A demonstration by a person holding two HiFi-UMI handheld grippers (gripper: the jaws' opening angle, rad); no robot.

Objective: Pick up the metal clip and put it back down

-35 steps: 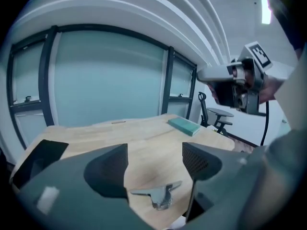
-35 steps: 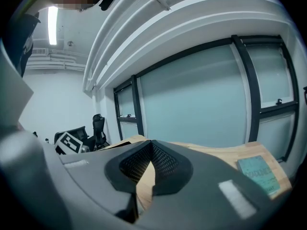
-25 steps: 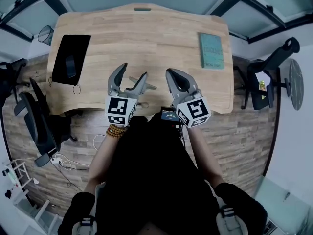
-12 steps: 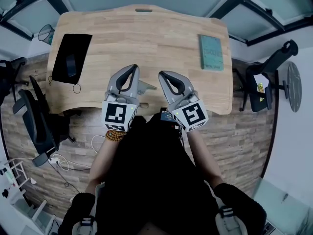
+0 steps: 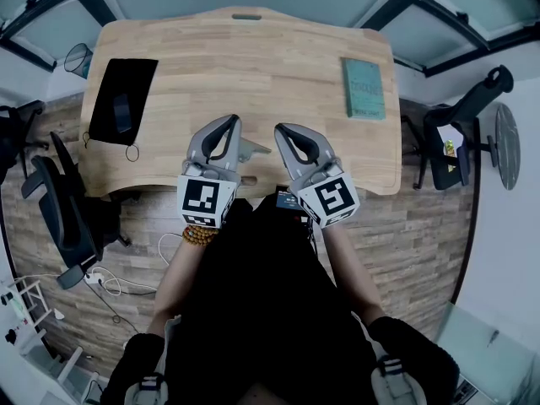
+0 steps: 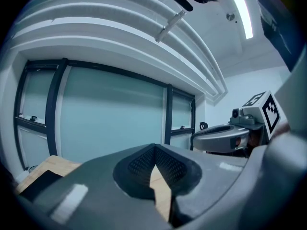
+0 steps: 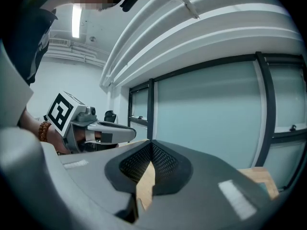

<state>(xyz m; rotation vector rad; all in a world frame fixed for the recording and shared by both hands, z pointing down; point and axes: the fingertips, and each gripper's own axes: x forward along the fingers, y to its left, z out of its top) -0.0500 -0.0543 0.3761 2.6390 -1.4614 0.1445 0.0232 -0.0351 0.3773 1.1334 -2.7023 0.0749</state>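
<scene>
The metal clip (image 5: 256,148) lies on the wooden desk (image 5: 278,66) near its front edge; only its right end shows, beside my left gripper. Both grippers hover side by side over that edge. My left gripper (image 5: 229,121) is shut, and the left gripper view shows its jaws (image 6: 154,148) closed tip to tip with nothing between them, aimed at the windows. My right gripper (image 5: 282,131) is also shut and holds nothing (image 7: 151,143). Each gripper shows at the side of the other's view.
A green book (image 5: 364,88) lies at the desk's right. A black mat (image 5: 123,99) with a dark mouse on it lies at the left, with a thin ring (image 5: 133,153) below it. Office chairs (image 5: 59,201) stand left and right of the desk.
One second ago my left gripper stood open around the clip; it has since shut and holds nothing. Both grippers shifted slightly left. Nothing moved in the last half second.
</scene>
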